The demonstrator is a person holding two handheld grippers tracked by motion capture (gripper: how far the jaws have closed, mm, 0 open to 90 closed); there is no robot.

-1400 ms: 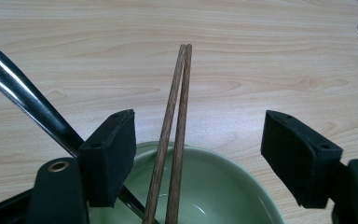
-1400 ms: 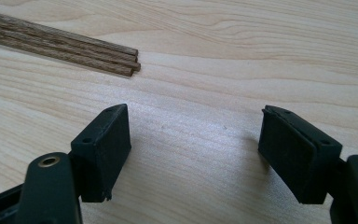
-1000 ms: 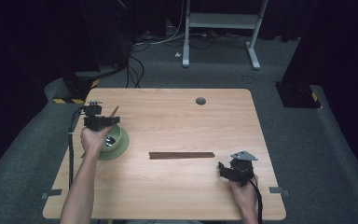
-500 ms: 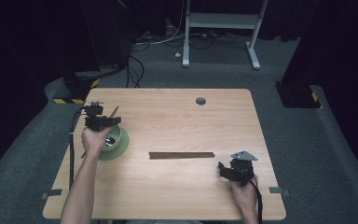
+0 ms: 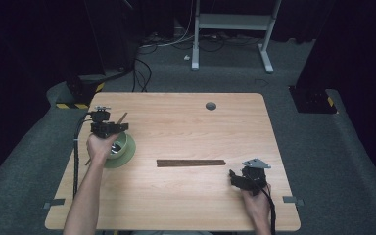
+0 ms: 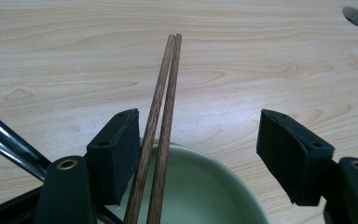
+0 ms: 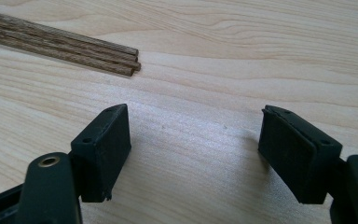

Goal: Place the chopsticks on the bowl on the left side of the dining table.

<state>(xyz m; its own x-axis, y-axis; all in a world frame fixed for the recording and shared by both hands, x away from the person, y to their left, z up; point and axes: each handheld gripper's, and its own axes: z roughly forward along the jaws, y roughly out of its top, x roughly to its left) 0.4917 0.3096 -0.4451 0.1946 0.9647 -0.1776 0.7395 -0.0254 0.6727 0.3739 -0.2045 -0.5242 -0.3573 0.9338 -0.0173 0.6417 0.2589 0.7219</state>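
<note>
A pale green bowl [image 5: 123, 151] [image 6: 200, 191] sits near the table's left edge. My left gripper [image 5: 110, 128] [image 6: 196, 121] hovers over it, open. Its jaws have just been closing a little. A pair of brown chopsticks [image 6: 167, 116] [image 5: 123, 117] stands between them, leaning by the left pad and well apart from the right pad. A second bundle of dark wooden chopsticks [image 5: 191, 162] [image 7: 65, 46] lies flat at the table's middle. My right gripper [image 5: 235, 177] [image 7: 193, 121] rests low near that bundle's right end, open, with bare wood between its jaws.
A round cable hole [image 5: 210, 105] [image 6: 355, 16] sits at the table's far middle. Grey carpet surrounds the table [image 5: 176, 210]. Cables and a white desk frame [image 5: 235, 22] stand beyond the far edge. Black boxes with yellow striping flank the far corners.
</note>
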